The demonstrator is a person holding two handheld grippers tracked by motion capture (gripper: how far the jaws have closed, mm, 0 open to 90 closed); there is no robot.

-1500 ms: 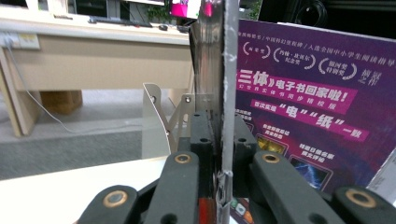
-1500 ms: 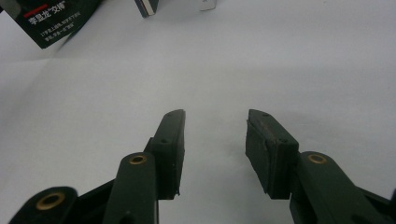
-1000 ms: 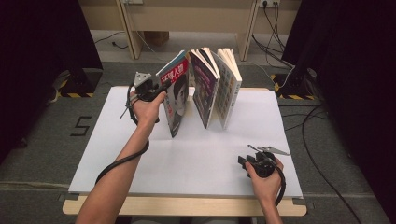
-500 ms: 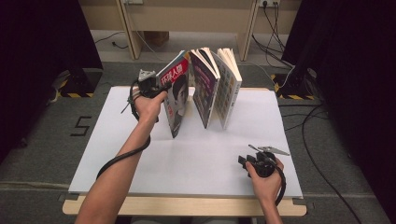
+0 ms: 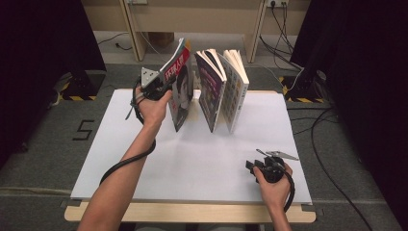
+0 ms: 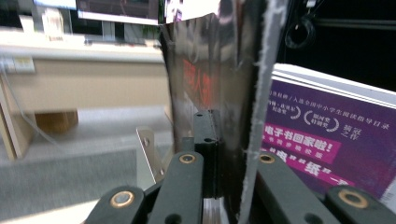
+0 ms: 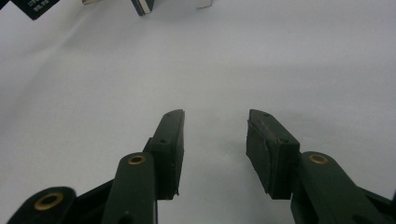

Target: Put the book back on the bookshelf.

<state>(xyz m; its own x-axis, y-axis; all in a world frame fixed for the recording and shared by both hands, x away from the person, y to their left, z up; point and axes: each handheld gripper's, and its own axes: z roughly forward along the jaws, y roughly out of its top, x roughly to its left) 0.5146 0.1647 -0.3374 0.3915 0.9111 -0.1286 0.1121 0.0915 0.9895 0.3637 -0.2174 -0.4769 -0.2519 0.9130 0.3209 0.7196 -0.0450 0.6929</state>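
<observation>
Left tongs (image 5: pixel 166 82) clamped on red-covered magazine (image 5: pixel 179 91), right tongs (image 7: pixel 215 154) agape

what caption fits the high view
Left gripper clamps the red-and-black glossy magazine; right gripper rests open.

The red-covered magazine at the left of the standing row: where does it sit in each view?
High view: the red-covered magazine stands left of centre, its top tilted left, clamped by the left gripper.
Left gripper view: its dark glossy cover rises upright through the centre, pinched between the jaws.
Right gripper view: I cannot tell it among the book bottoms along the top edge.
Shared landmark: the purple book beside it.
</observation>
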